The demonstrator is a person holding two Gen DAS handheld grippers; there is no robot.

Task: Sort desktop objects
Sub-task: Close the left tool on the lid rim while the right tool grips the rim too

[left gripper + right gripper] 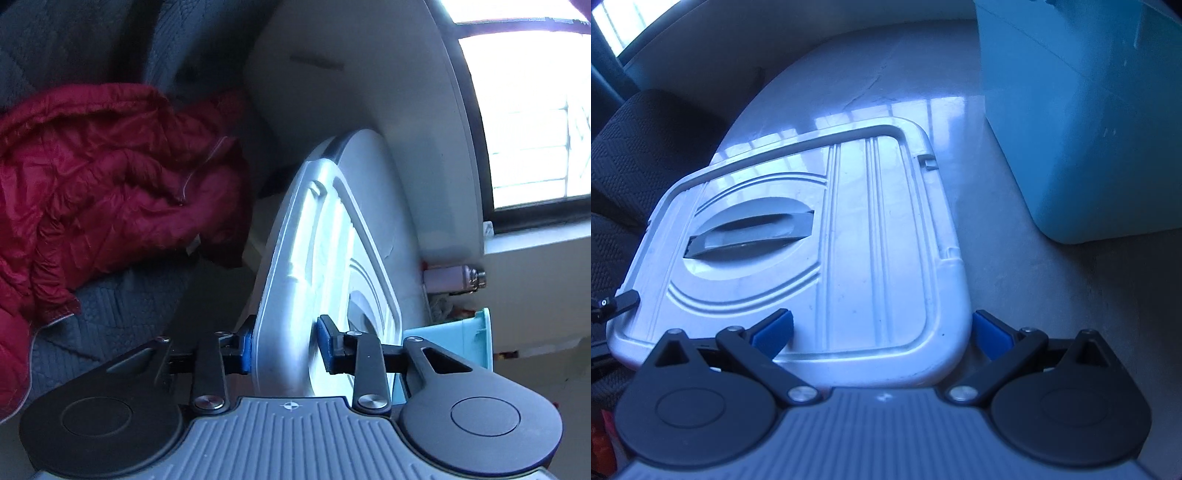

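Note:
A white plastic lid (871,236) with a recessed grey handle (750,232) lies on the pale table (1004,236). In the left wrist view the lid (295,266) appears edge-on, and my left gripper (286,345) is shut on its rim, a blue pad pressed on each face. One black finger (626,298) of that gripper shows at the lid's left edge in the right wrist view. My right gripper (882,332) stands open over the lid's near edge. Its left pad is above the lid and its right pad is just past the lid's right side.
A tall light-blue bin (1082,122) stands on the table right of the lid; its rim (476,332) shows behind my left fingers. A red quilted jacket (110,184) lies on grey bedding. A bottle (454,277) sits under the window. A dark chair (635,147) is at left.

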